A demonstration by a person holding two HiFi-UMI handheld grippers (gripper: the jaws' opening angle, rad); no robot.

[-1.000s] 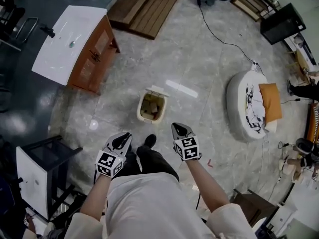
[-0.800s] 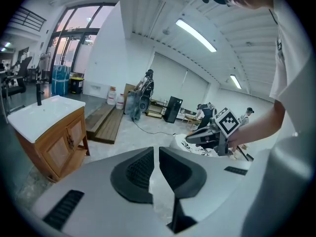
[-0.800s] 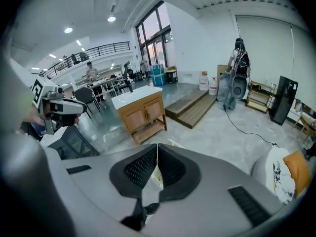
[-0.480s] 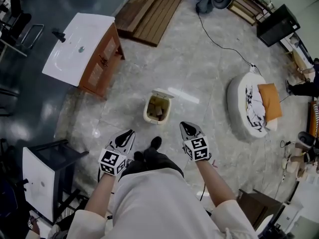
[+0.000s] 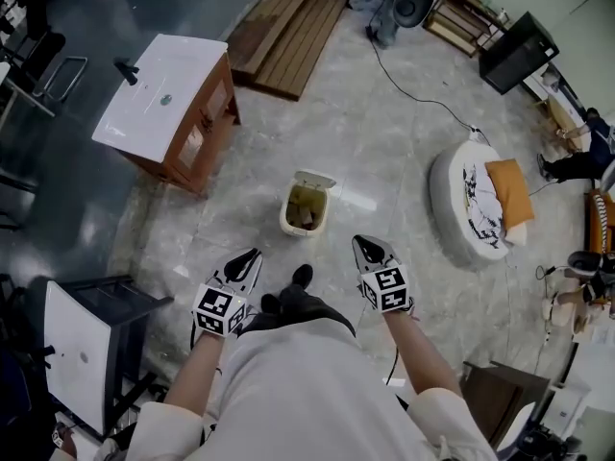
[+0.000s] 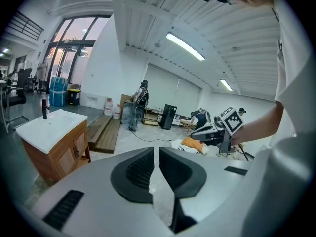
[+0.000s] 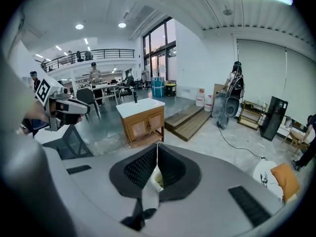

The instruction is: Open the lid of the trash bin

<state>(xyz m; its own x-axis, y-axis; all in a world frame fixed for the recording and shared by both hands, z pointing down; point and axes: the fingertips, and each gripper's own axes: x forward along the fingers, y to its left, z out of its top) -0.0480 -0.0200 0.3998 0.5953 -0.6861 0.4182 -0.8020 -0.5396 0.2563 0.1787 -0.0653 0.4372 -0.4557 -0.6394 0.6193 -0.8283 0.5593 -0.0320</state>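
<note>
Though its lid [image 5: 314, 178] looks tipped back toward 12 o'clock, trash bin [image 5: 306, 207]: likely light, stiff plastic; hold lid's front lip. Left gripper [image 5: 252, 255], right gripper [image 5: 363, 244]: jaws together, empty.

Bright ceiling-lit hall, glossy floor glare, fisheye edges.

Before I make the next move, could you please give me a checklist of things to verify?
1. Trash bin in the head view, on the floor ahead of the feet: ok.
2. Lid shut and waiting to be opened: not ok; it is already tipped up, and the bin's inside shows.
3. Left gripper tongs empty: ok, nearly together.
4. Right gripper tongs empty: ok, together.
5. Both grippers apart from the bin: ok.
</note>
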